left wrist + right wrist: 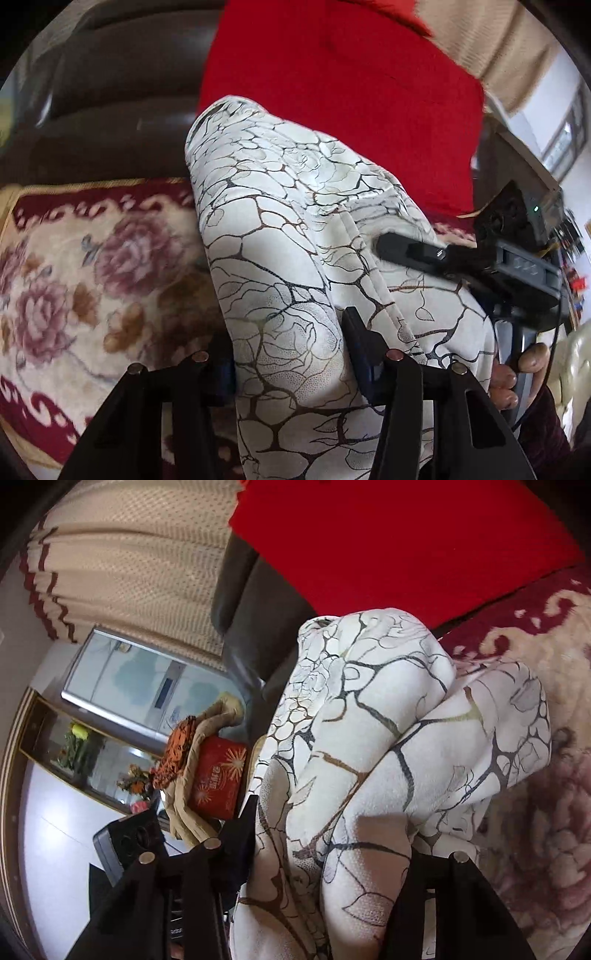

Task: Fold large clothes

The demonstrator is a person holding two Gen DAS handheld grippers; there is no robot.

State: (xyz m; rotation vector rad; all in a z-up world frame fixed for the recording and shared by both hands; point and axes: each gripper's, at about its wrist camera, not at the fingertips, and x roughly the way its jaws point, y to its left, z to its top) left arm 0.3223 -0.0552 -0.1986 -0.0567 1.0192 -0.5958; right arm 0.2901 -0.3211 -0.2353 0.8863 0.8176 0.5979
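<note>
A white garment (277,206) printed with dark and gold veined flowers hangs bunched over a sofa seat. In the left wrist view my left gripper (288,339) is shut on a thick fold of it, with cloth filling the gap between the black fingers. My right gripper (517,266) shows at the right of that view, one finger (406,253) lying against the cloth and a hand (524,365) around its handle. In the right wrist view the garment (388,709) is gathered in heavy folds, and my right gripper (332,830) is shut on the bundle.
A cream and dark-red floral blanket (92,266) covers the seat under the garment. A bright red cloth (332,92) lies against the dark sofa back (122,92). A beige curtain (129,572), a red box (218,779) and a low cabinet stand off to one side.
</note>
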